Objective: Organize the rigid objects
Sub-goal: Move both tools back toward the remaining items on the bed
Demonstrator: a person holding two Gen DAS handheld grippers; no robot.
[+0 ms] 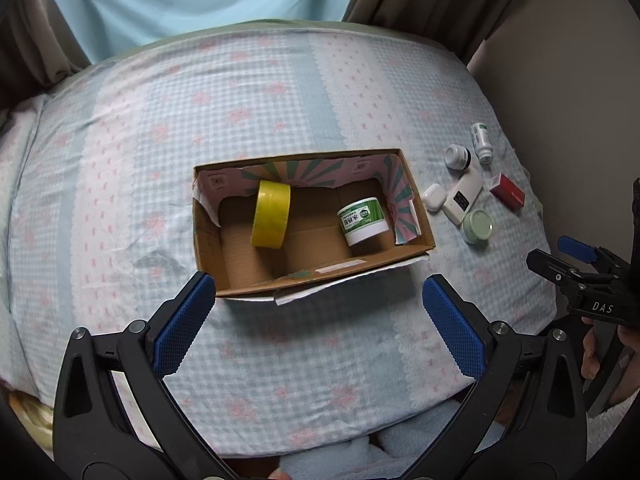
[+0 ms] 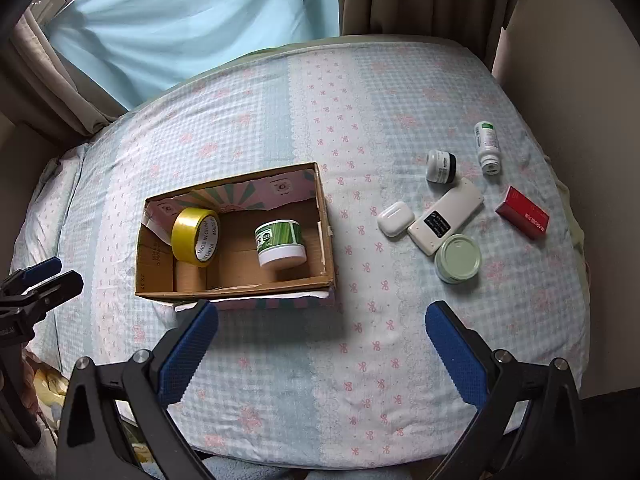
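I am holding the left gripper (image 1: 316, 312) above the bed (image 1: 280, 92), just in front of the cardboard box (image 1: 208, 240); its jaws are standing wide apart and nothing is between them. I am keeping the right gripper (image 2: 320, 340) over the bedsheet too, between the box and the loose items, and its jaws are also spread wide and are gripping nothing.

Inside the box a yellow tape roll (image 2: 196, 236) is standing on its edge and leaning against the left inner wall, and a green-labelled jar (image 2: 280, 244) is lying tilted toward the right side. The two are apart from each other.

To the right of the box the other things are waiting on the sheet: a white earbud case (image 2: 395, 218), a white remote (image 2: 446, 216) touching a pale green lidded jar (image 2: 458, 258), a small white jar with a black cap (image 2: 440, 166), a white bottle (image 2: 487, 147) lying on its side, and a red box (image 2: 522, 212) a little apart.
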